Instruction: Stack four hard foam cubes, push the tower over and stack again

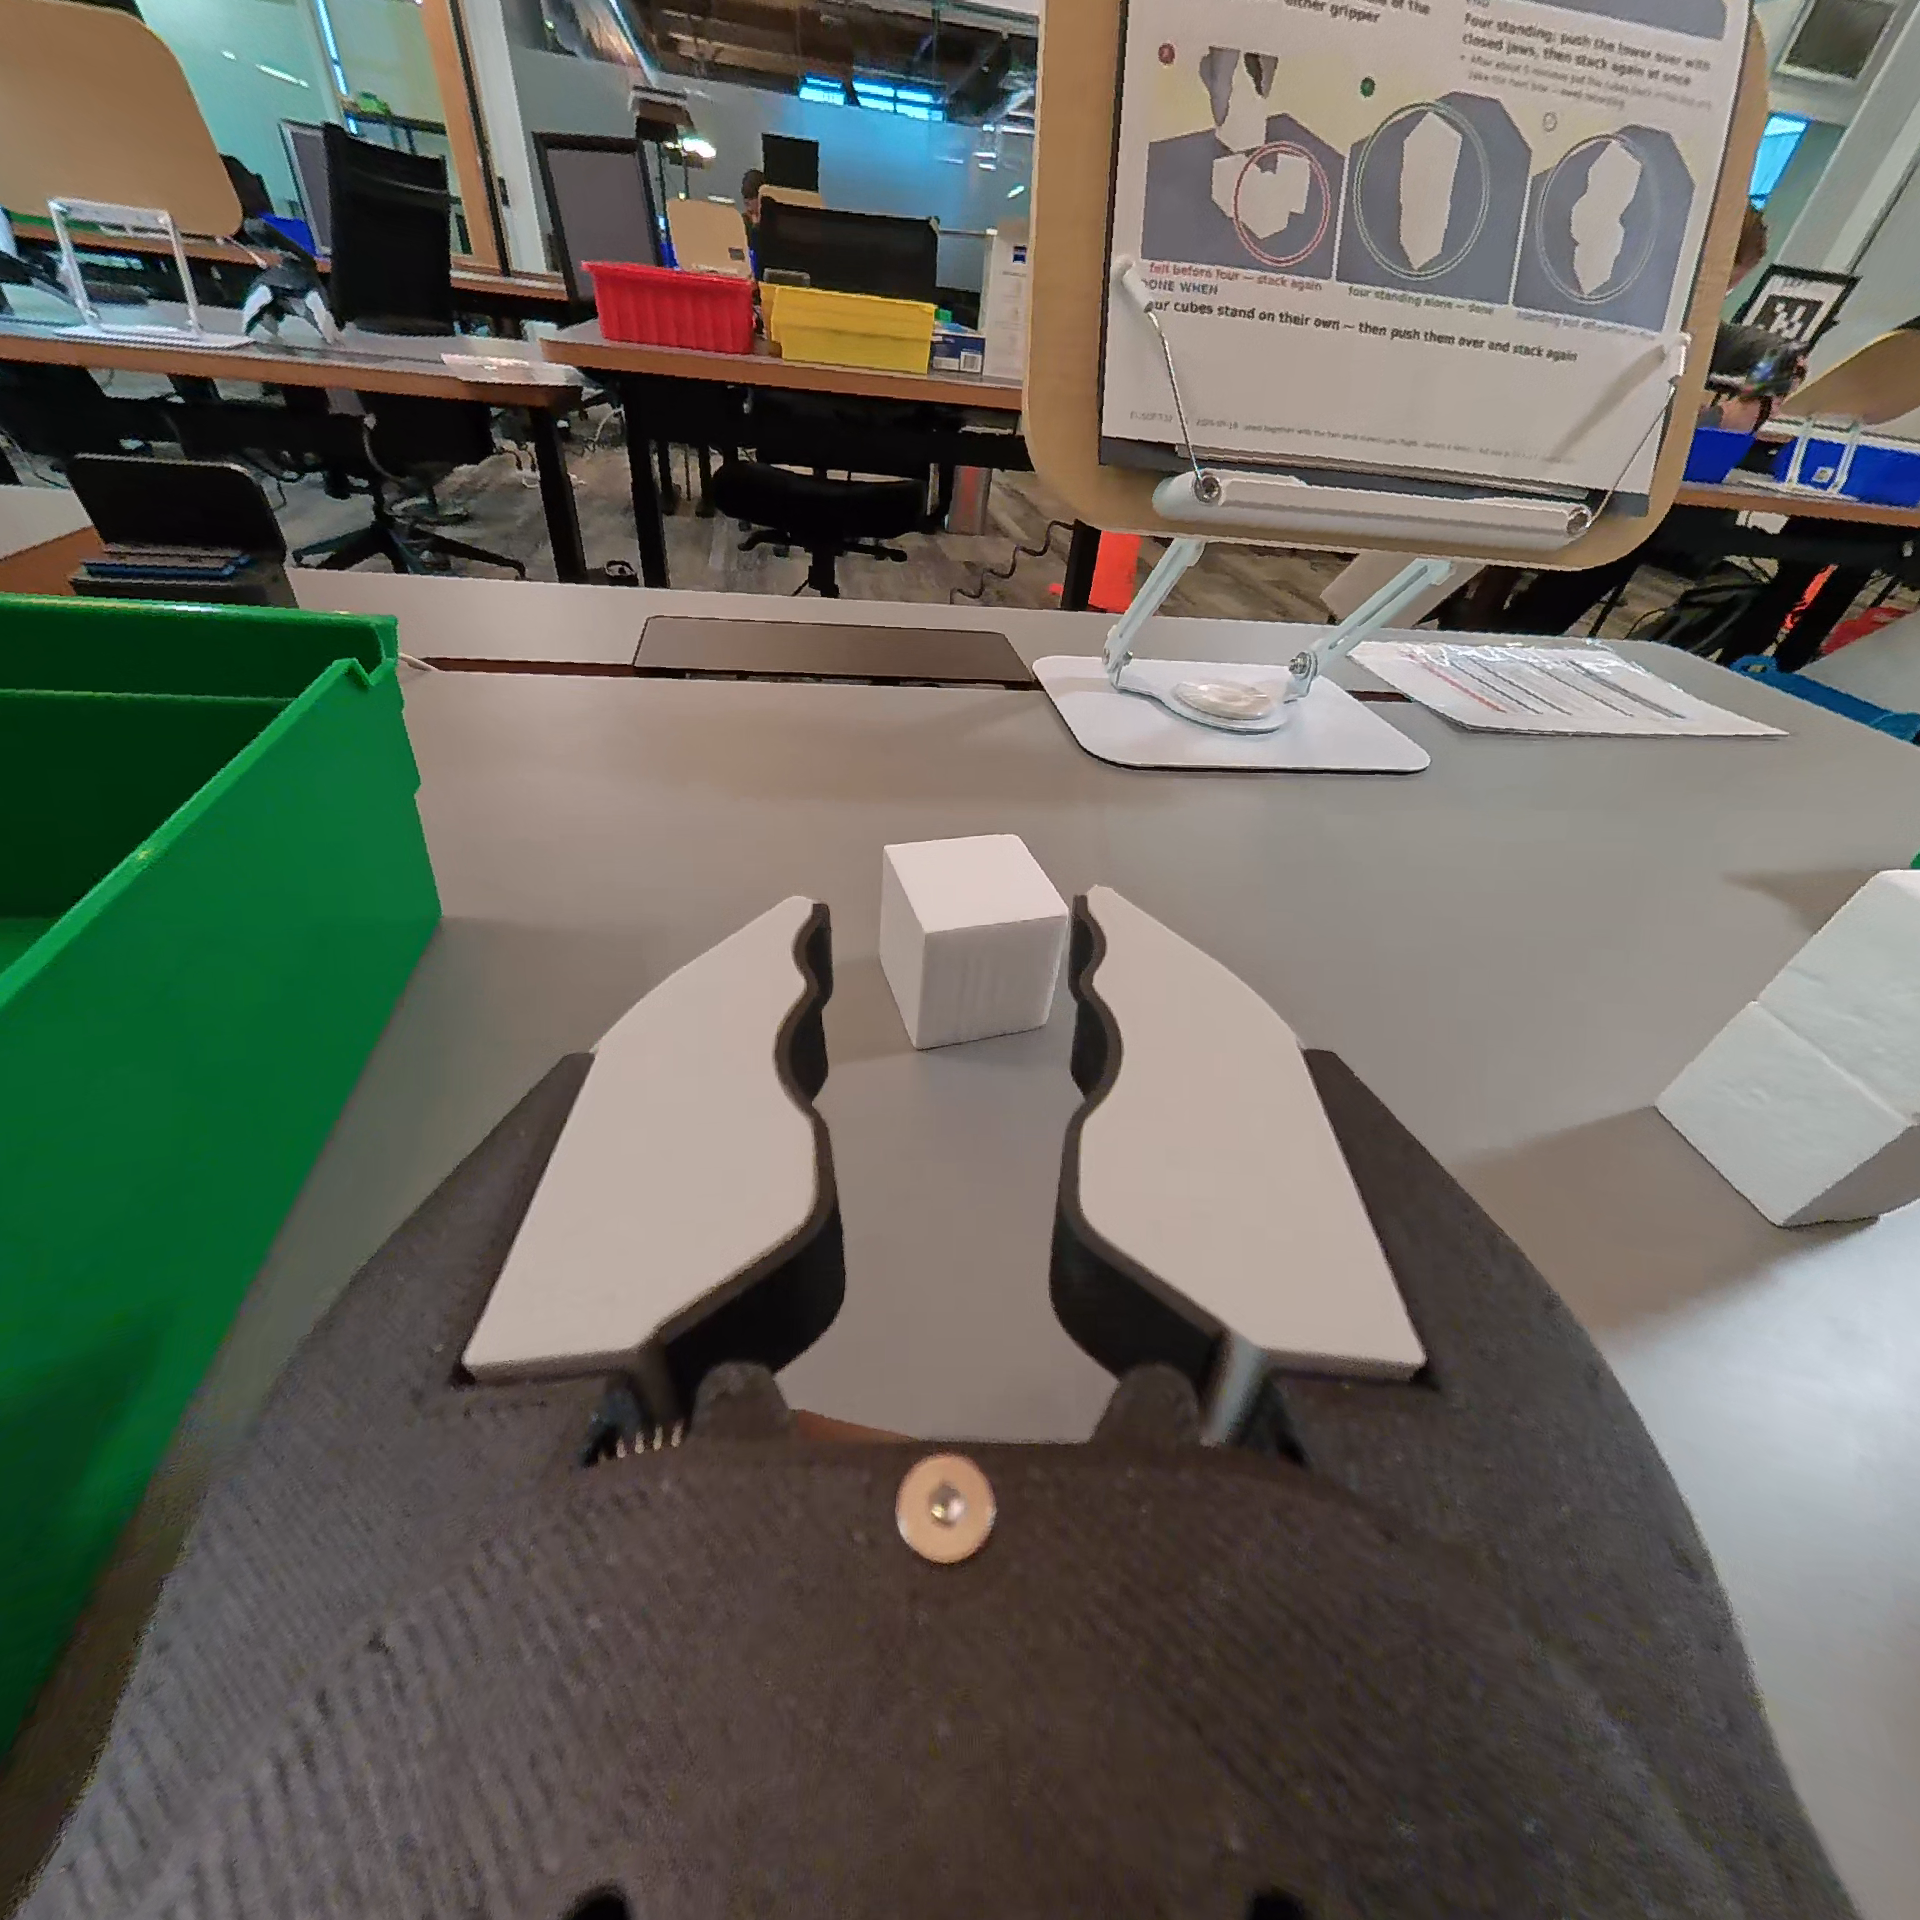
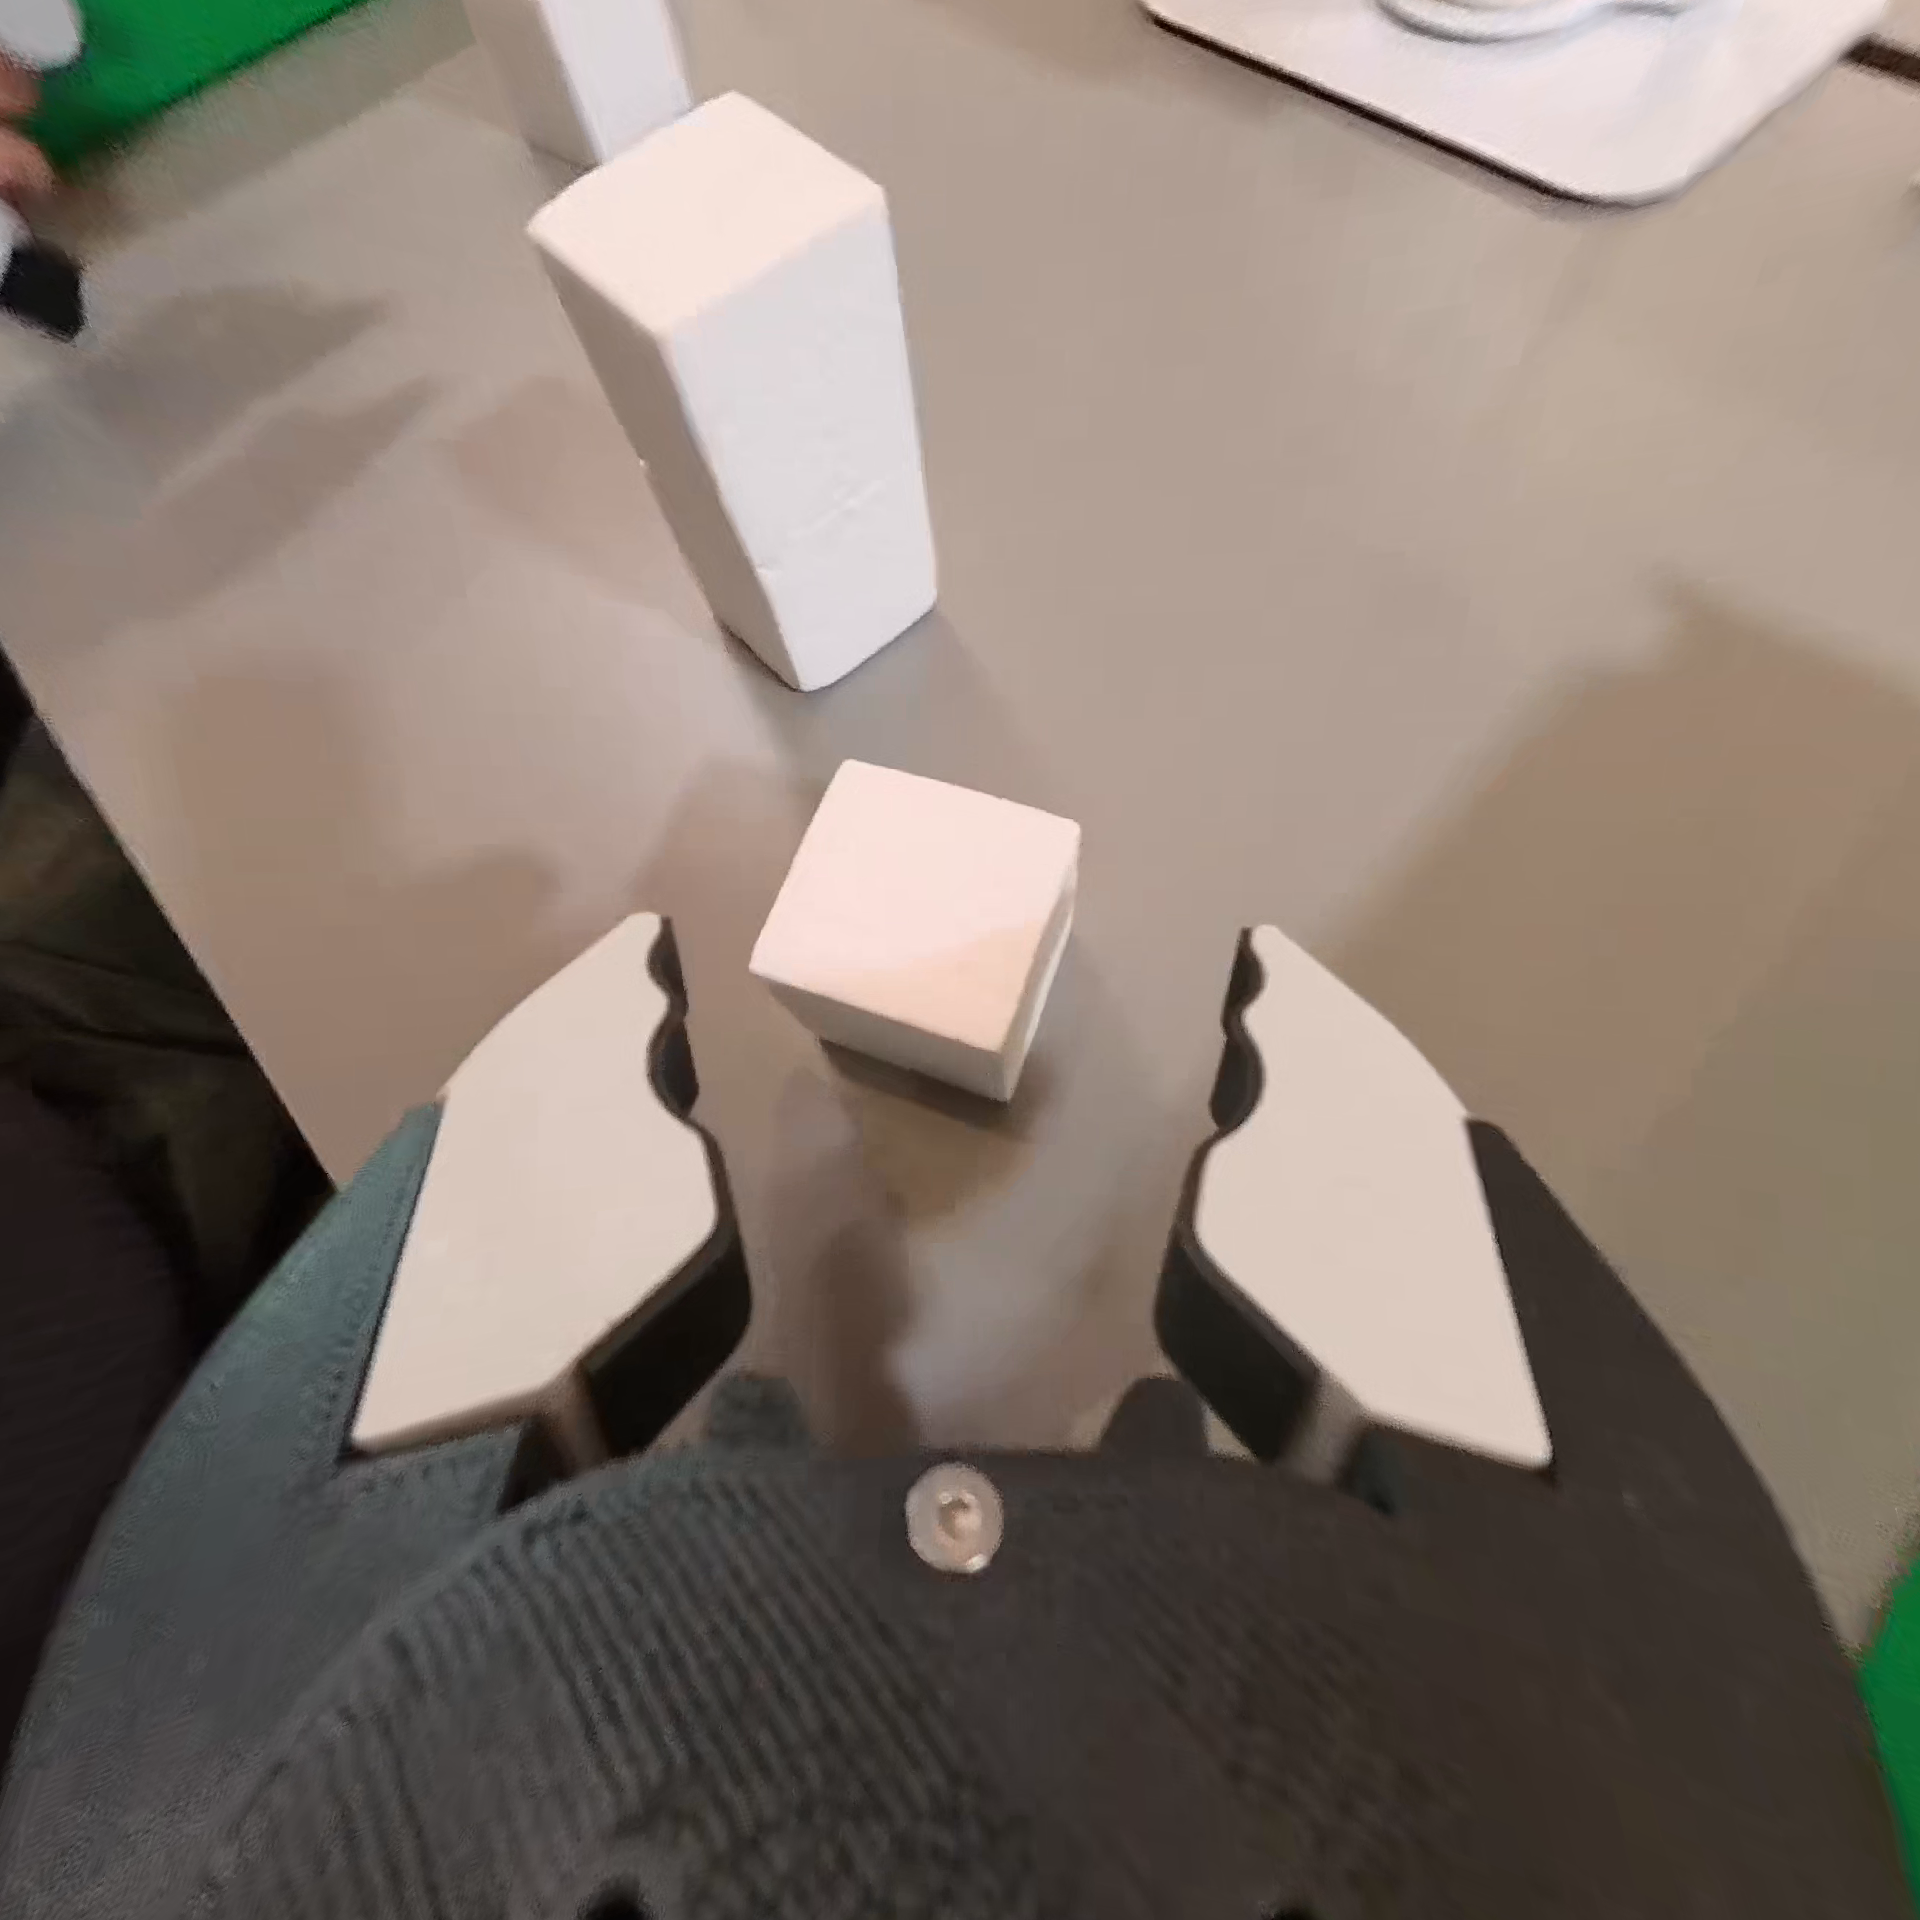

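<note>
A white foam cube [image 1: 971, 940] sits on the grey table [image 1: 1455, 987] between the tips of my left gripper [image 1: 951, 914], which is open with a finger close on each side. A stack of two white cubes [image 1: 1818, 1070] stands to its right. In the right wrist view my right gripper [image 2: 951, 940] is open and wide, tilted down over another single white cube [image 2: 914, 925] that lies between its fingertips with clear gaps. Beyond it stands the two-cube stack [image 2: 748, 416], and farther back a single cube [image 2: 613, 73], cut off by the frame's top edge.
A green bin [image 1: 208, 987] stands close on the left of my left gripper. A document stand with a white base [image 1: 1236, 717] and an instruction sheet is at the back. A plastic-covered sheet [image 1: 1558, 686] lies at the back right. The table's near-left edge [image 2: 156, 894] shows. The two-cube stack [image 2: 748, 416] is about 10 cm from my right fingertips and 30 cm from my left.
</note>
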{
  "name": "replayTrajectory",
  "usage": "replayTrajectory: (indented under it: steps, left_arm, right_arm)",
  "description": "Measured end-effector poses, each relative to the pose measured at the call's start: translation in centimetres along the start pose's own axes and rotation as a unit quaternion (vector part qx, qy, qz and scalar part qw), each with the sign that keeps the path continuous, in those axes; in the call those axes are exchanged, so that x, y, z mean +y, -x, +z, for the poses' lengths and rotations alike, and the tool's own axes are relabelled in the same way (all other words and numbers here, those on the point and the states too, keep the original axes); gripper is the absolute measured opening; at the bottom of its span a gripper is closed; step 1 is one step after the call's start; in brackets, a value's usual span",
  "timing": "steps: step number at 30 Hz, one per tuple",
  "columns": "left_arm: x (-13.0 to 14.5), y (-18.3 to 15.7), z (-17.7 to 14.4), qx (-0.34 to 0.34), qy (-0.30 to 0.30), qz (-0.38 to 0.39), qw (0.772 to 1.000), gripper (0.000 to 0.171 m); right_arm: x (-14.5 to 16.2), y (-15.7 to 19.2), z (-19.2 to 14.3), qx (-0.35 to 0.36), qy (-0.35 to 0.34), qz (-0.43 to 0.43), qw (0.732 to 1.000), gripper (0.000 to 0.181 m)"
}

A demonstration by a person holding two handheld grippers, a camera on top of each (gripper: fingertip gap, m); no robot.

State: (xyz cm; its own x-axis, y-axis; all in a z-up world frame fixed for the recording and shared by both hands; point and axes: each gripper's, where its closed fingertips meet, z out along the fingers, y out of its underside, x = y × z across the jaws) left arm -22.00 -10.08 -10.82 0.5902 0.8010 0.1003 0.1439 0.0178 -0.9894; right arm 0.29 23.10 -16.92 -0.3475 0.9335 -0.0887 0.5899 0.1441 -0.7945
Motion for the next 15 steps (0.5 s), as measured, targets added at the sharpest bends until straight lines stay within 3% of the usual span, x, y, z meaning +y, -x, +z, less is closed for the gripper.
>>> replayTrajectory:
  steps: [4,6,11,15]
  left_arm:
    - [0.1,0.2,0.0,-0.006,0.004,0.01,1.0,0.044]
    - [0.2,0.1,0.0,-0.005,0.005,0.009,1.0,0.044]
    - [0.7,-0.6,0.3,0.006,0.016,0.007,1.0,0.044]
    - [0.7,-0.8,0.3,0.003,0.017,0.023,1.0,0.044]
  right_arm:
    - [-1.0,1.4,-0.5,0.044,-0.036,0.083,0.995,0.087]
    - [-0.6,2.5,-0.7,0.046,-0.044,0.067,0.996,0.093]
    - [1.3,0.9,0.0,0.106,0.01,0.005,0.994,0.086]
    - [2.0,1.0,0.8,0.08,0.027,0.02,0.996,0.077]
